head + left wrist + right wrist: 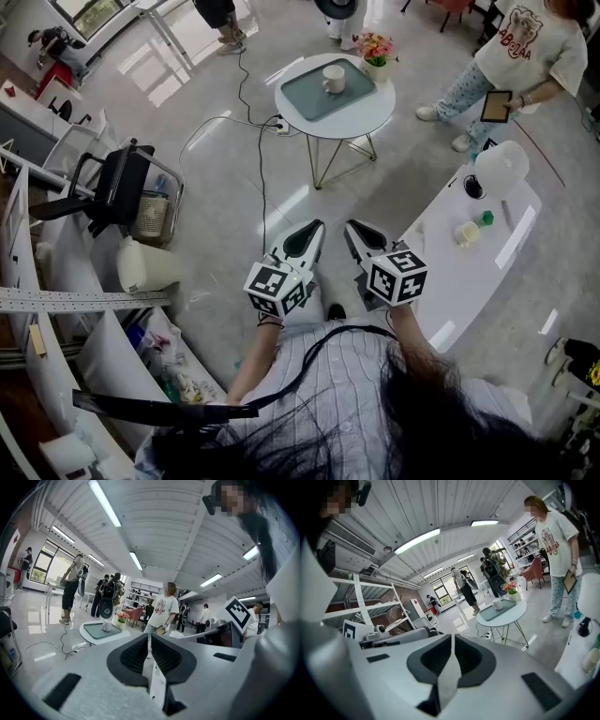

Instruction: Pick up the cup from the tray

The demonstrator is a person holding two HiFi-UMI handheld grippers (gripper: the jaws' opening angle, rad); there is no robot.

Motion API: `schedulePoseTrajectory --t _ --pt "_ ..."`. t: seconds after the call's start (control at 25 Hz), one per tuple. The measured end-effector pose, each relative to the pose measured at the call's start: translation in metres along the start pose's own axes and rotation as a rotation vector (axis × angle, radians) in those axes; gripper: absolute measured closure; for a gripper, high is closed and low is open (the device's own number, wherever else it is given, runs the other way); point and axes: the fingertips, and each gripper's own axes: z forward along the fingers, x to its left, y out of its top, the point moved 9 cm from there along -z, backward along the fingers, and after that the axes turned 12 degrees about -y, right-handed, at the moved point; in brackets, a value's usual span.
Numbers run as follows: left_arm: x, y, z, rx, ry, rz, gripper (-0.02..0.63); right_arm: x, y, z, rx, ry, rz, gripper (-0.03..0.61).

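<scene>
The cup (334, 78) stands upright on the tray (309, 101), which lies on the table (370, 120). Both tools are well short of that table: the left hand-held gripper (316, 228) and the right hand-held gripper (351, 228) hang side by side over bare floor, each with its jaws pressed together and nothing between them (each one's own view shows only a thin seam). The likeliest trouble, as I judge it, is reaching the table with closed jaws and knocking the cup over or shoving it across the tray; whichever takes it must spread wide before it gets near. The flowers (375, 47) sit just beside the cup on the table's far side, so an overshooting reach could topple them. A cable (251, 112) runs over the floor to a power strip (278, 125) at the table's near-left foot, a snag for feet. The table's thin legs could let it rock if bumped. Room is good: open floor lies before the table's near edge, a long table (469, 272) borders the path to its near right, a bystander (525, 56) stands to its right, and a chair (117, 187) is well off to its near left.
</scene>
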Motion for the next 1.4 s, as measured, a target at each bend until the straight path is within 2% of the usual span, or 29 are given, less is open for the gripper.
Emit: schedulePoseTrajectory --t 0.6,0.84,1.08,1.4 --pt "0.152 0.063 0.056 0.01 -0.055 0.006 0.598 -0.002 0.076 0.135 -0.004 -0.051 -0.002 0.537" --pt "0.207 0.08 0.085 0.024 -0.11 -0.008 0.598 -0.013 0.102 0.18 -0.006 -0.12 0.018 0.537" --pt "0.244 0.085 0.109 0.034 -0.172 -0.027 0.598 -0.025 0.116 0.206 -0.021 -0.205 0.036 0.537" --pt "0.27 0.087 0.131 0.059 -0.218 -0.059 0.598 -0.041 0.131 0.221 -0.021 -0.283 0.056 0.537"
